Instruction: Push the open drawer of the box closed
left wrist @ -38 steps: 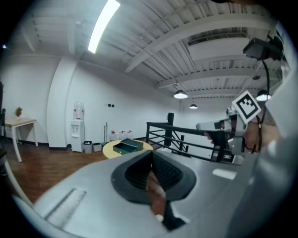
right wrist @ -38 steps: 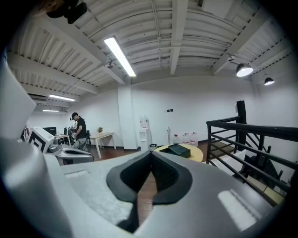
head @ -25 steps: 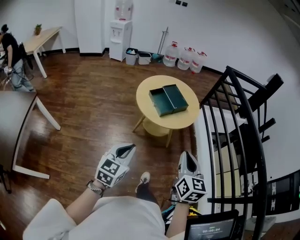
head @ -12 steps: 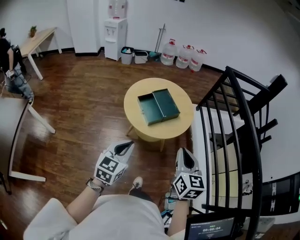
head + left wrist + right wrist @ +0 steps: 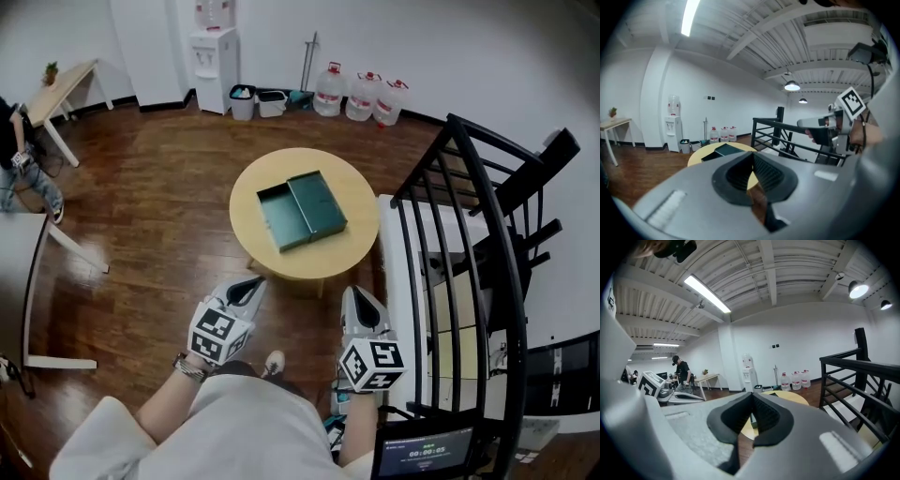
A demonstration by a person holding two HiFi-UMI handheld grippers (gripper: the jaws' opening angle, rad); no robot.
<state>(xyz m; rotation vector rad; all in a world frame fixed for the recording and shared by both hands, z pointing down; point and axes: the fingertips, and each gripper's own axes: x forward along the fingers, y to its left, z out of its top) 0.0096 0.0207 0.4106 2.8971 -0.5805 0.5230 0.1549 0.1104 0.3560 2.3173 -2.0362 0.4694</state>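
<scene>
A dark green box (image 5: 317,204) lies on a round yellow table (image 5: 349,246), its open drawer (image 5: 276,218) pulled out to the left. Both grippers hang over the wood floor, short of the table's near edge. My left gripper (image 5: 247,290) points at the table's near left side, jaws shut and empty. My right gripper (image 5: 358,302) sits below the table's near right side, shut and empty too. In the left gripper view the box (image 5: 724,149) and table (image 5: 706,155) lie ahead beyond the shut jaws (image 5: 752,165). The right gripper view shows its shut jaws (image 5: 752,412) and the table (image 5: 793,396).
A black stair railing (image 5: 467,253) runs close on the right of the table. Water jugs (image 5: 361,96), bins and a water dispenser (image 5: 208,49) line the far wall. A white table's edge (image 5: 33,281) stands at the left, and a person (image 5: 682,372) stands far off.
The table and box have drawn nearer and shifted left in the head view. Both grippers stay shut and sit closer to the table's near edge.
</scene>
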